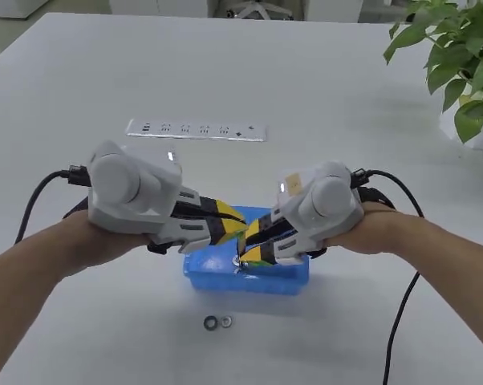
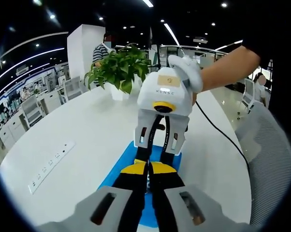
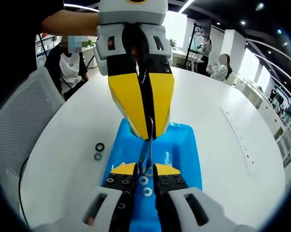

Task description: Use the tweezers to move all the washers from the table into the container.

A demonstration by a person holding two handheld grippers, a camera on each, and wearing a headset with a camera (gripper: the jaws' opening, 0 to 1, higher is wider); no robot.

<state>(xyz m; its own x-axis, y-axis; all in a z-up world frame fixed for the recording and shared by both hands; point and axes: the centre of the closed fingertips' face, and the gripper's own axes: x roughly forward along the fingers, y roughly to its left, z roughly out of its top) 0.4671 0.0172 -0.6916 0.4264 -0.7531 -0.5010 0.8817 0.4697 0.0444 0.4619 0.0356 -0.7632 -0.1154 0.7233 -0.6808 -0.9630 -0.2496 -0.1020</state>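
- The left gripper (image 3: 148, 134) comes in from the top of the right gripper view, its yellow jaws pressed together on the tweezers (image 3: 146, 147), which stick out of the tips as a thin metal sliver.
- The right gripper (image 3: 145, 170) has its jaws drawn close on either side of the tweezers' lower end. I cannot tell whether they squeeze the legs or only flank them.
- Both tools meet over the blue container (image 3: 184, 145). At least 3 washers (image 3: 144, 180) lie on its floor, 1 of them right under the tweezer tips.
- 2 more washers (image 1: 210, 322) lie side by side on the white table (image 1: 225, 64), just outside the container's near wall, so the task looks partly done.
- The step in hand looks like a drop: keep the tips low inside the walls and ease the squeeze slowly, so a washer falls flat and does not bounce out.
- For the next pick, lower the tips almost flat to the table and take 1 washer by its rim; the pair sit so close that a steep approach may flick the neighbour away.
- Writing: a tan label (image 2: 168, 80) on the right gripper's housing carries small dark letters, too small to read with certainty.
- The power strip (image 1: 196, 130) shows no legible marking.
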